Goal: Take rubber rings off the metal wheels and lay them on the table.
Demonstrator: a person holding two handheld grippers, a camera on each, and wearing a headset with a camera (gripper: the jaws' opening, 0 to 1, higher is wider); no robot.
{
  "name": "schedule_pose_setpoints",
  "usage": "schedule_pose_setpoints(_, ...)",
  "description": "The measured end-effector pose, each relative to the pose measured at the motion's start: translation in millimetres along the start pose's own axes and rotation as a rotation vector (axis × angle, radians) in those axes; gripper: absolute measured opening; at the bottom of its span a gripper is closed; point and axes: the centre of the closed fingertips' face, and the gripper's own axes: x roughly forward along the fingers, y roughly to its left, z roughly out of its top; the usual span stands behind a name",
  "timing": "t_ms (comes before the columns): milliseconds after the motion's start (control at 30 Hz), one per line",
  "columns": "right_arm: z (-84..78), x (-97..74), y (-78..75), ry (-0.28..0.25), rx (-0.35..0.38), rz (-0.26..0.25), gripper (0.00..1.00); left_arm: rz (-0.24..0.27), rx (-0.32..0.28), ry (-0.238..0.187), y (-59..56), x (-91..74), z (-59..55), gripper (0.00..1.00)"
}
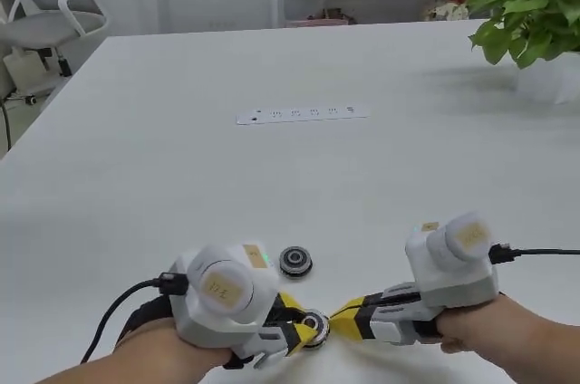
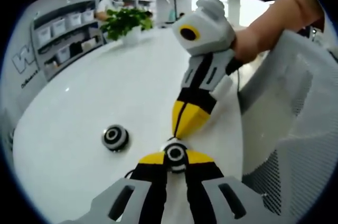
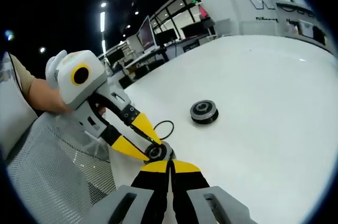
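Note:
A small metal wheel [image 1: 314, 323] [image 2: 175, 154] [image 3: 157, 151] with a black rubber ring on it is held just above the table's near edge, with my left gripper [image 1: 306, 331] [image 2: 175, 157] shut on it. My right gripper [image 1: 337, 319] [image 3: 170, 162] [image 2: 179, 129] comes in from the other side, its jaws shut and its tips touching the wheel's rim. Whether they pinch the ring I cannot tell. A second wheel [image 1: 295, 261] [image 2: 115, 137] [image 3: 204, 111] with its black ring lies flat on the table just beyond. A thin black loose ring [image 3: 165, 127] lies by the left jaws.
A white power strip [image 1: 302, 114] lies mid-table. A potted plant [image 1: 530, 4] stands at the far right corner. A white chair [image 1: 45, 22] is beyond the table's left edge, and shelves run along the back wall. The white table [image 1: 181, 176] stretches wide ahead.

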Motion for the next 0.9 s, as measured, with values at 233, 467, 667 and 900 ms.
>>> schedule_pose_setpoints(233,-1.5,1.5,3.3,0.011,-0.038,0.005,0.0,0.004,0.002,0.004,0.0,0.1,-0.3,0.12)
schedule_pose_setpoints(467,-0.8,2.3,4.6,0.008,-0.026,0.011,0.0,0.005,0.0,0.004,-0.1,0.1,-0.1,0.12)
schedule_pose_setpoints(667,0.7,4.2,10.4,0.003,-0.023,0.033,0.0,0.014,0.007,0.017,-0.3,0.2,-0.1,0.12)
schedule_pose_setpoints(900,14.9,8.7,20.7,-0.062,-0.077,0.072,0.0,0.015,0.007,0.011,-0.2,0.5,1.4,0.12)
